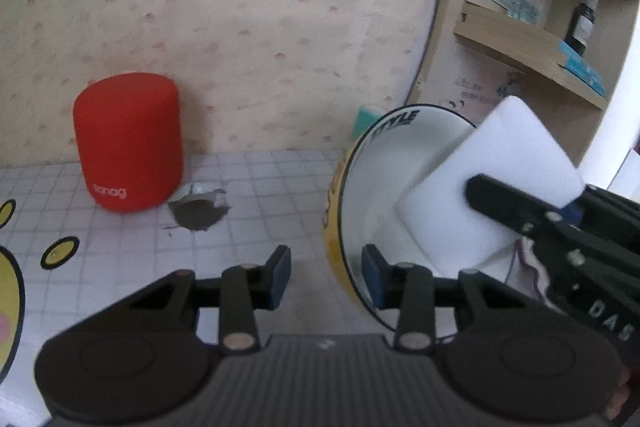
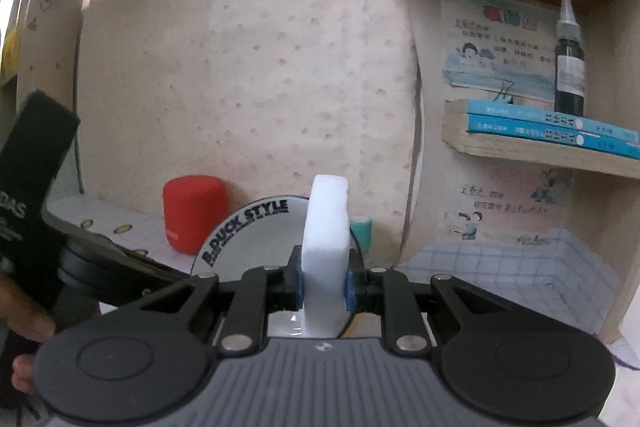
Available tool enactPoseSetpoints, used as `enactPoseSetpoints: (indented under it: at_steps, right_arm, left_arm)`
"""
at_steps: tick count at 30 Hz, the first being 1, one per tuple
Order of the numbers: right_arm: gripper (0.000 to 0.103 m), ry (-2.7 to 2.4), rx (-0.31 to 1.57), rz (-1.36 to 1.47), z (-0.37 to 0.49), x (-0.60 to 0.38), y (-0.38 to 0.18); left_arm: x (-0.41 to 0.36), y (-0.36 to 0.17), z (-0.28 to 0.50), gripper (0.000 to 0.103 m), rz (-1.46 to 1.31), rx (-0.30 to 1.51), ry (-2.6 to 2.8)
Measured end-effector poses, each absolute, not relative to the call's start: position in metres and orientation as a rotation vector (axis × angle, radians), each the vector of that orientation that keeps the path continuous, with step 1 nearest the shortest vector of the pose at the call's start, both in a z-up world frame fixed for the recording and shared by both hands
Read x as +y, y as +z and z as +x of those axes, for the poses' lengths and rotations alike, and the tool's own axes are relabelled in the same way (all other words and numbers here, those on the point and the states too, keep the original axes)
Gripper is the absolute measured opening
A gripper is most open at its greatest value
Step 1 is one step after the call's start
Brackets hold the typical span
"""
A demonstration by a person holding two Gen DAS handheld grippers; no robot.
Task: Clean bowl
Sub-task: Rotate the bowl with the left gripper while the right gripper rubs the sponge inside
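Grid-print table [image 1: 248, 179], bowl [image 1: 360, 195] tipped on its side w/ rim pinched by left hand-held gripper [image 1: 326, 277]. Right hand-held gripper [image 2: 323, 287] clamps white sponge [image 2: 325, 251] inside bowl.

A home study corner, likely a child's. Ahead of the jaws runs wallpaper [image 2: 248, 75] with small pink marks. Right of the jaws, wooden shelves [image 2: 540, 151] carry blue books [image 2: 552, 127], a dark dropper bottle [image 2: 569, 67] and cartoon posters [image 2: 500, 47]. Under the jaws, the desk [image 1: 248, 187] has a grid-patterned cover with yellow cartoon prints; left and ahead stands a red speaker [image 1: 128, 143].
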State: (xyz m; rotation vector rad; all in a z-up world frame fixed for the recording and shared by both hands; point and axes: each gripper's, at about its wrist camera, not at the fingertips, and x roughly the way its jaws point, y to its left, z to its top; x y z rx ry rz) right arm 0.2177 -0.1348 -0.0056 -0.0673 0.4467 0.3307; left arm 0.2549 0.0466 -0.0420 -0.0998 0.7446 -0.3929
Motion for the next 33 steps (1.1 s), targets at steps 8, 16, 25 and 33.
enactPoseSetpoints:
  at_steps: [8,16,25,33]
  right_arm:
    - [0.018,0.358,0.438,-0.104,0.218,-0.124,0.0]
    - [0.018,0.369,0.461,-0.143,0.221,-0.121,-0.007]
    - [0.018,0.421,0.483,-0.119,0.221,-0.118,-0.009]
    - [0.018,0.434,0.49,-0.095,0.222,-0.118,-0.009]
  left_arm:
    - [0.046,-0.042,0.253,0.035,-0.095,0.763,-0.385]
    - [0.046,-0.041,0.252,0.037,-0.095,0.762,-0.385]
    - [0.059,-0.035,0.255,0.036,-0.142,0.696,-0.353]
    - [0.057,-0.042,0.261,0.035,-0.115,0.752,-0.355]
